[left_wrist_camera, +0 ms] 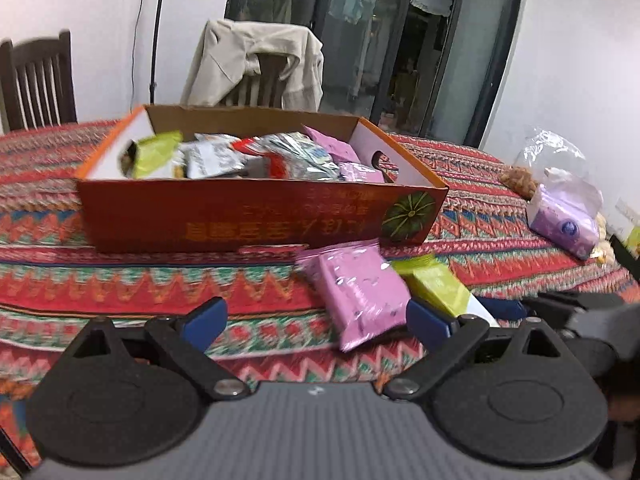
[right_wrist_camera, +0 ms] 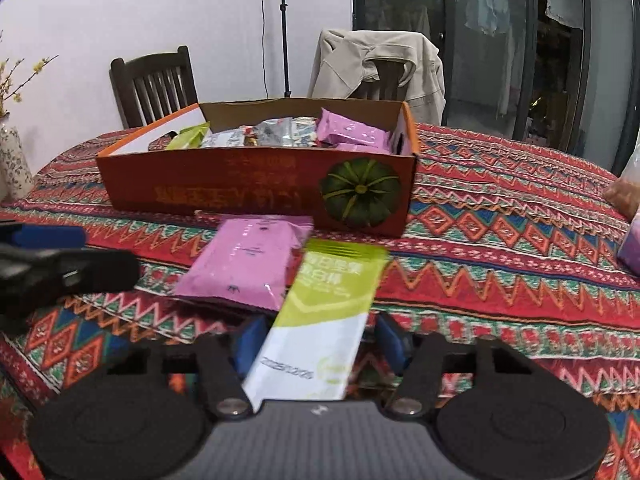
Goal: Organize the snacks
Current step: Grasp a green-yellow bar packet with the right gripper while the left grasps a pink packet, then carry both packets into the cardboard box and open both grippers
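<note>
most snacks are already gathered in the orange pumpkin carton (right_wrist_camera: 256,188), while a pink packet (right_wrist_camera: 248,264) lies at its 6 o'clock before the wide-spread left gripper (left_wrist_camera: 316,320), and the right gripper (right_wrist_camera: 320,344) is closed on a green-white sachet (right_wrist_camera: 320,320)

Snacks in and in front of the pumpkin-printed carton

An open, shallow orange-red cardboard box (right_wrist_camera: 256,188) stands on the patterned cloth, its long printed side (a dark green pumpkin at one end) facing the cameras; it holds a loose heap of packets: lime-green at one end, silver foil in the middle, pink at the other. Just in front of it a pink snack packet (left_wrist_camera: 360,292) lies flat on the cloth, glossy and sealed, slightly askew. Beside it, overlapping its edge, a long green-and-white snack bar packet (right_wrist_camera: 320,320) sits between the right gripper's (right_wrist_camera: 320,344) blue pads, its green end pointing towards the box.
</note>
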A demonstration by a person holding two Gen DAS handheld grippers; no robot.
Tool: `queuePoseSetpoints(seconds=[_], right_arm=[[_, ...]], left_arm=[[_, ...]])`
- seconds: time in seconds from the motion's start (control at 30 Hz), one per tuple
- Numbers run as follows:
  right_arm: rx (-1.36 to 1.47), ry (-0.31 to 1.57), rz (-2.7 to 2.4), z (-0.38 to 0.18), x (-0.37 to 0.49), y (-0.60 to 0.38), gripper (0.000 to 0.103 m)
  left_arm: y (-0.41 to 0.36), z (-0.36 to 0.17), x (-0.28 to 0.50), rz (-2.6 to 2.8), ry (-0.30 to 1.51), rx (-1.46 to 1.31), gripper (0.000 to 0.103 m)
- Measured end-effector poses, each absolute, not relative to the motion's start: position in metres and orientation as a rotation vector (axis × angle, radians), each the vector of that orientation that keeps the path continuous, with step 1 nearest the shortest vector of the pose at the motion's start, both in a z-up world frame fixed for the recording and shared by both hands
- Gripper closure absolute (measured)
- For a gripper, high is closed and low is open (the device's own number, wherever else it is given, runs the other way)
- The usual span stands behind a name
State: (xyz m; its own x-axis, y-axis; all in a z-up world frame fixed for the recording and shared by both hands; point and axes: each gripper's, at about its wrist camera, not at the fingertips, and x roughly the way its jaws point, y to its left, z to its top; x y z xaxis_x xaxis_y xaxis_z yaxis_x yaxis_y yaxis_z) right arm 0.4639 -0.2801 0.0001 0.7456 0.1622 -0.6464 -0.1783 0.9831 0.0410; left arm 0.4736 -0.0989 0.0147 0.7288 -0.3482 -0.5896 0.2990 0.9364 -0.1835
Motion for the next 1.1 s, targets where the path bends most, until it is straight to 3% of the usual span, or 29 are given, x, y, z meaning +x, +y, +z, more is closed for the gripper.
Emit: queuePoseSetpoints(seconds=[0.07, 0.23, 0.33, 0.4, 0.5, 0.53, 0.77, 1.1], right_arm=[[-0.033, 0.701, 0.166, 0.001, 0.464, -0.292, 0.062], [-0.037, 0.694, 0.107, 0.000, 0.467, -0.317, 0.063], [-0.010, 0.692, 0.101, -0.001, 0.467, -0.331, 0.063], [0.006, 0.686, 0.101, -0.002, 0.466, -0.338, 0.063], [0.023, 0.678, 0.111, -0.003, 0.465, -0.343, 0.063], [0.024, 0.676, 0.112, -0.003, 0.465, -0.344, 0.063], [0.053, 0.638, 0.149, 0.000, 0.452, -0.340, 0.066], [0.080, 0.614, 0.228, 0.011, 0.391, -0.324, 0.066]], left_arm=[[-0.110, 0.009, 0.486, -0.352, 0.675, -0.110, 0.005], [-0.149, -0.002, 0.514, -0.337, 0.690, -0.083, 0.005], [-0.170, -0.009, 0.520, -0.268, 0.701, 0.032, 0.016], [-0.173, -0.012, 0.520, -0.260, 0.699, 0.032, 0.017], [-0.179, -0.013, 0.518, -0.235, 0.686, 0.057, 0.029], [-0.181, -0.013, 0.518, -0.240, 0.679, 0.061, 0.042], [-0.178, -0.006, 0.497, -0.261, 0.695, 0.067, 0.042], [-0.115, 0.031, 0.386, -0.281, 0.631, -0.026, 0.042]])
